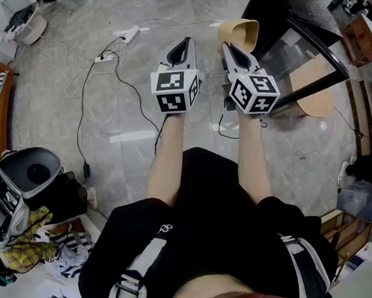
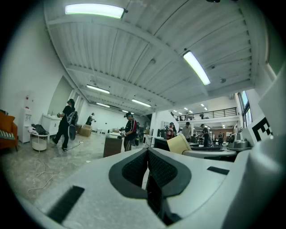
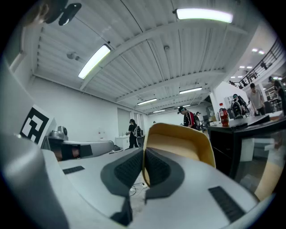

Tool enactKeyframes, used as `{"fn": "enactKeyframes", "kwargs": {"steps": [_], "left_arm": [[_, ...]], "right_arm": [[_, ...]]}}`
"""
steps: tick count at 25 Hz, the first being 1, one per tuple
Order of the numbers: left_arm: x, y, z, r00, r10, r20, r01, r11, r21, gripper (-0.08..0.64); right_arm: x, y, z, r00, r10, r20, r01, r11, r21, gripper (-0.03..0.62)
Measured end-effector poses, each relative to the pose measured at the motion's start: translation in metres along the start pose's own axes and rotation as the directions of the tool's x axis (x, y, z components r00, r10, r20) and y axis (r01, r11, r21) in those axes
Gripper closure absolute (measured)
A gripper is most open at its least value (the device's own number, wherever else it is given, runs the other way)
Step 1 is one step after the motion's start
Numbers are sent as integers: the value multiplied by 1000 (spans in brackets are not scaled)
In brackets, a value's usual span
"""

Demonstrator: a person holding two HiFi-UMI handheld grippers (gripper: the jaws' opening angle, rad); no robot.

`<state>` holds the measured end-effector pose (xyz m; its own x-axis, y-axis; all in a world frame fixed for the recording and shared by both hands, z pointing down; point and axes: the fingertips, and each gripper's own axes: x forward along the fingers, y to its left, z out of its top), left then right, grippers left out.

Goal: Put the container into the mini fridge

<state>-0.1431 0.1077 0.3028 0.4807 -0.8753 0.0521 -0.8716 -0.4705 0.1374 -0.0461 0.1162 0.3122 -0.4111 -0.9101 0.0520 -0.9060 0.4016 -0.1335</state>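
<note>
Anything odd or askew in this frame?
The container is tipped on its side, pinched by one wall in the right gripper, its mouth toward that gripper's camera. It looks empty, with nothing spilled. Loose cables trail across the floor ahead.

No readable text. Cubes (image 1: 176,90) on left claw (image 1: 182,45) and right claw (image 1: 226,46) show only square markers; red bottle (image 3: 224,115) label too small.

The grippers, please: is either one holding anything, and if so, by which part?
The right gripper is shut on the tan container, pinching its wall at the rim. The left gripper is shut on nothing.
</note>
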Motion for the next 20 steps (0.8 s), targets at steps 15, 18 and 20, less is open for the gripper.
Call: {"fn": "enactKeyframes", "kwargs": {"steps": [15, 18, 20], "left_arm": [[11, 30, -9, 1000, 8, -15, -8, 1000, -28, 554], [20, 36, -10, 1000, 12, -25, -12, 999, -32, 554], [29, 41, -12, 999, 13, -32, -15, 999, -37, 554]], "right_arm": [[28, 4, -13, 1000, 2, -29, -1, 1000, 15, 574], [37, 1, -13, 999, 3, -36, -3, 1000, 13, 574], [46, -2, -15, 999, 6, -44, -5, 1000, 10, 574]]}}
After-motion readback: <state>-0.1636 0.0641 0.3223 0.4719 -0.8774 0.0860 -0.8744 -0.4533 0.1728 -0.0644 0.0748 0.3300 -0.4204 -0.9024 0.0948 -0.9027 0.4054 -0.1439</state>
